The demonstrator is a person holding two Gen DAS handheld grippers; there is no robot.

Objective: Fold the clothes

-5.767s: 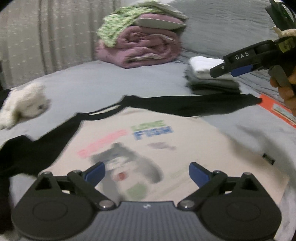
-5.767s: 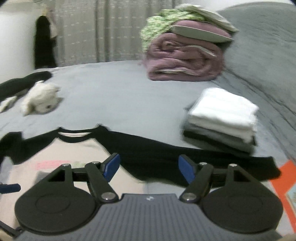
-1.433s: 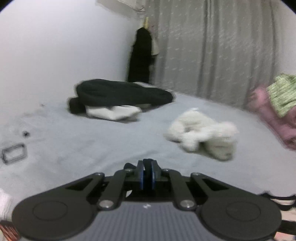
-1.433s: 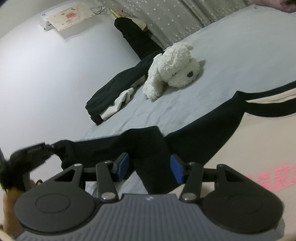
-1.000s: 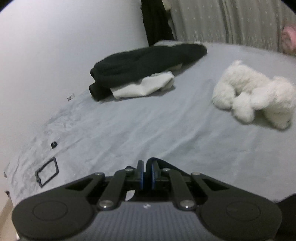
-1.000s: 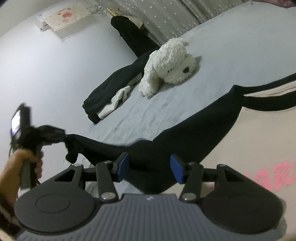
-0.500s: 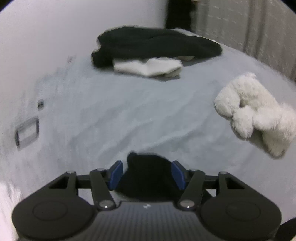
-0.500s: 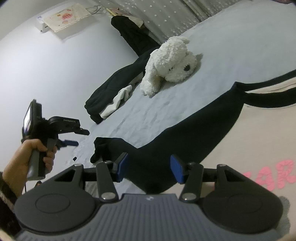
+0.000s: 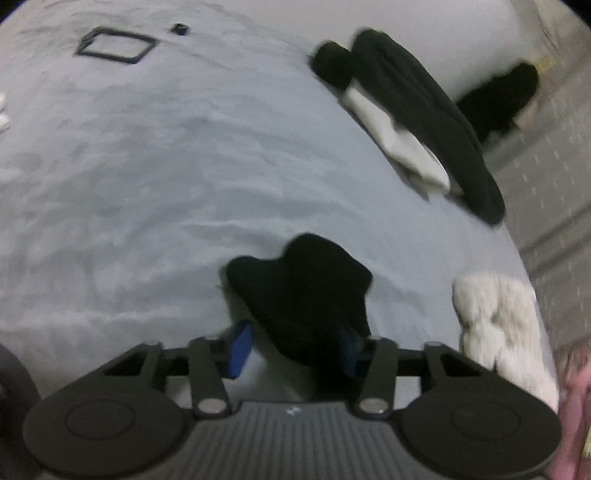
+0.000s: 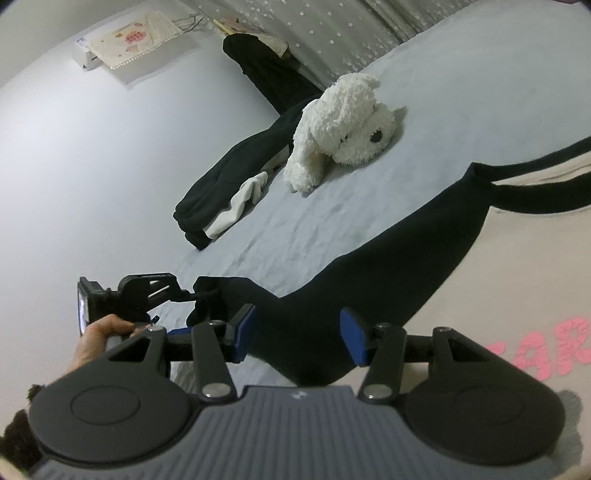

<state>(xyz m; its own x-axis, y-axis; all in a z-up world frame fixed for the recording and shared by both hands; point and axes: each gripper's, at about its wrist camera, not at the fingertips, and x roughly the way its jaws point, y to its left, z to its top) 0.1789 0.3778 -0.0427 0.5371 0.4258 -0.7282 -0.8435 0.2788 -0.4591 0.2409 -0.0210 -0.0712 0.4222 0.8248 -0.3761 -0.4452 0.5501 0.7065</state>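
Note:
The long-sleeved shirt lies flat on the grey bed: a cream body with pink lettering (image 10: 535,295) and a black sleeve (image 10: 388,266) stretched out to the left. Its cuff (image 9: 303,295) rests crumpled on the sheet between the blue pads of my left gripper (image 9: 294,350). Those jaws are closing, with a gap still showing beside the left pad. The right wrist view shows the left gripper (image 10: 184,295) at the cuff, held by a hand (image 10: 99,332). My right gripper (image 10: 298,334) hovers open over the sleeve's middle, its pads clear of the cloth.
A white plush dog (image 10: 343,136) lies beyond the sleeve. A pile of black and white clothes (image 9: 417,122) sits near the wall. A small black frame (image 9: 114,46) lies on the sheet (image 9: 147,166). A curtain (image 10: 332,33) hangs behind the bed.
My left gripper let go of the cuff, which dropped onto the sheet. It then rolled, sank toward the bed, and its jaws narrowed. The right gripper kept still.

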